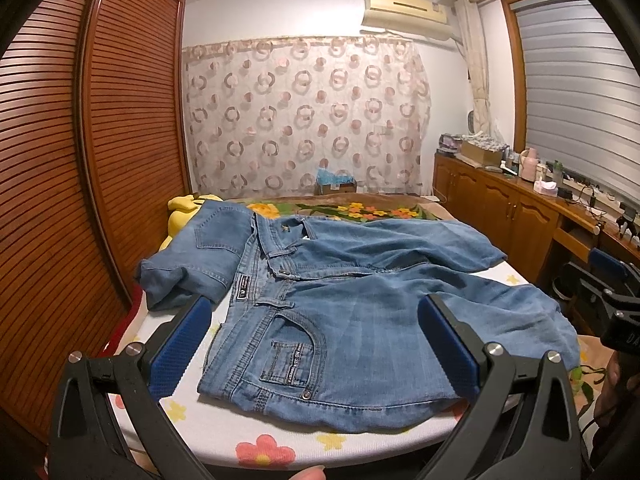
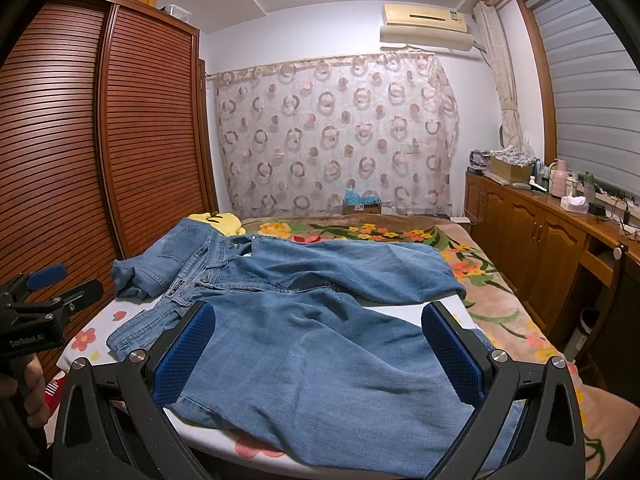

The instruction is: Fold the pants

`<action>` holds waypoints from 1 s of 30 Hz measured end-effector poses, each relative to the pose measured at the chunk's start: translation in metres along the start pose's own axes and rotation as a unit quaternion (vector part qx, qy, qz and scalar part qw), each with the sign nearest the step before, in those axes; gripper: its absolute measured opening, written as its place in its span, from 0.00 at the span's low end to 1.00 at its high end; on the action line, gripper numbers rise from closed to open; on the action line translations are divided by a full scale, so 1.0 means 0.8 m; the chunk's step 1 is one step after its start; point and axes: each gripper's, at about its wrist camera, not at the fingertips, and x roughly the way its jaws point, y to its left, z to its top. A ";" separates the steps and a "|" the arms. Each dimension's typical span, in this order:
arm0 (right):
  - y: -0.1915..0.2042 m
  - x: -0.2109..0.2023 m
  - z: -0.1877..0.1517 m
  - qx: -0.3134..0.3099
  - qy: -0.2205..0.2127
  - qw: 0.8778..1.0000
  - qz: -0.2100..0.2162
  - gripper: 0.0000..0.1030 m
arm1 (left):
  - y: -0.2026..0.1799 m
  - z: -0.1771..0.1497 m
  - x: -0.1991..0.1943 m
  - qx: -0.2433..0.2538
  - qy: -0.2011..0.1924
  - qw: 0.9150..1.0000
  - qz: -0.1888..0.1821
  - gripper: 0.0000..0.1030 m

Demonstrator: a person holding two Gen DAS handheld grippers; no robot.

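Left wall: louvred wooden wardrobe (image 2: 100,140)
Far wall: circle-patterned curtain (image 2: 336,132), air conditioner (image 2: 426,26)
Right: wooden cabinets (image 2: 532,236), window blind (image 2: 596,92)

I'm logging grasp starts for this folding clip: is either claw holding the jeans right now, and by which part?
Nothing is held. The left claw and right claw are both open, hovering over the jeans that lie on the bed.

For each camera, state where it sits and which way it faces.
Left wrist: rides the open left claw, above the jeans waistband, facing the curtain; a fingertip shows below.
Right wrist: rides the open right claw, above the jeans' leg, facing likewise; a hand shows left.
Shared: jeans, curtain, each other's claw.
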 end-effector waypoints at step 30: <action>0.001 0.000 0.000 -0.001 -0.001 1.000 0.000 1.00 | -0.004 -0.001 -0.001 0.003 -0.004 1.000 0.001 1.00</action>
